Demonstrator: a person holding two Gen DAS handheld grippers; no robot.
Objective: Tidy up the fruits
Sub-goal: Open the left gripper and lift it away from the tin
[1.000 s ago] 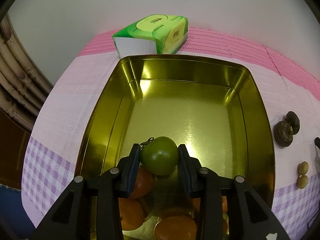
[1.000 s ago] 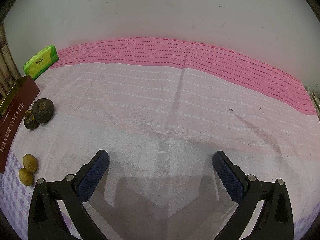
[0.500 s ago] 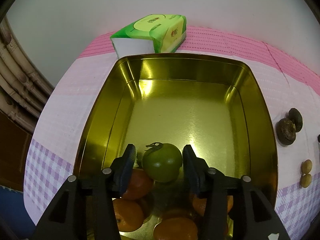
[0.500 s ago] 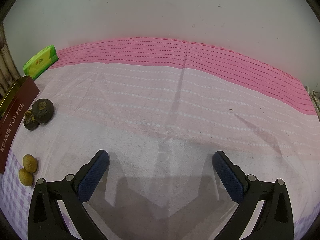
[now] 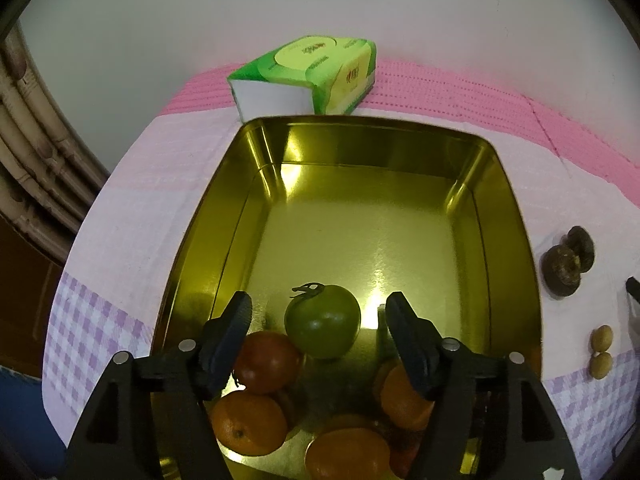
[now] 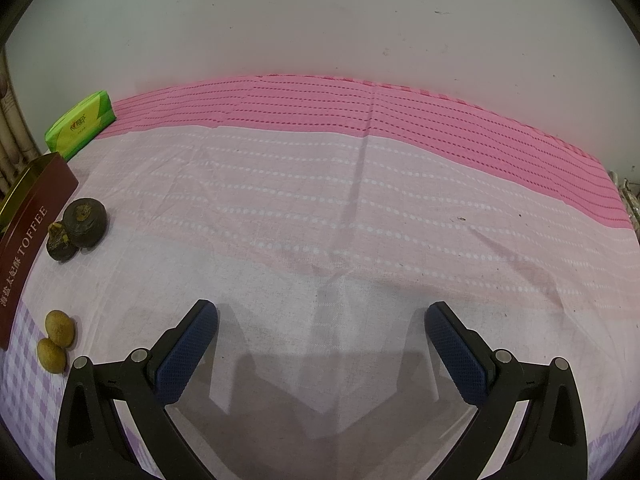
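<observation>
A gold tin (image 5: 516,240) holds a green tomato (image 5: 322,326) with its stalk up, resting beside several oranges (image 5: 249,422) and a red fruit (image 5: 267,362) at the near end. My left gripper (image 5: 320,312) hangs over the tin with its jaws opening; the green tomato lies between them, clear of both pads. Two dark mangosteens (image 5: 565,264) and two small yellow-brown fruits (image 5: 600,354) lie on the cloth right of the tin. My right gripper (image 6: 321,322) stands open over bare cloth, with those mangosteens (image 6: 80,226) and small fruits (image 6: 56,340) far to its left.
A green tissue pack (image 5: 308,76) lies behind the tin against the white wall. The tin's maroon side (image 6: 28,240) reads TOFFEE in the right wrist view. A pink and lilac cloth (image 6: 360,200) covers the table. Bamboo poles (image 5: 28,152) stand at the left edge.
My left gripper's jaws have spread apart and let go of the green tomato, which now sits in the tin. The right gripper has not moved.
</observation>
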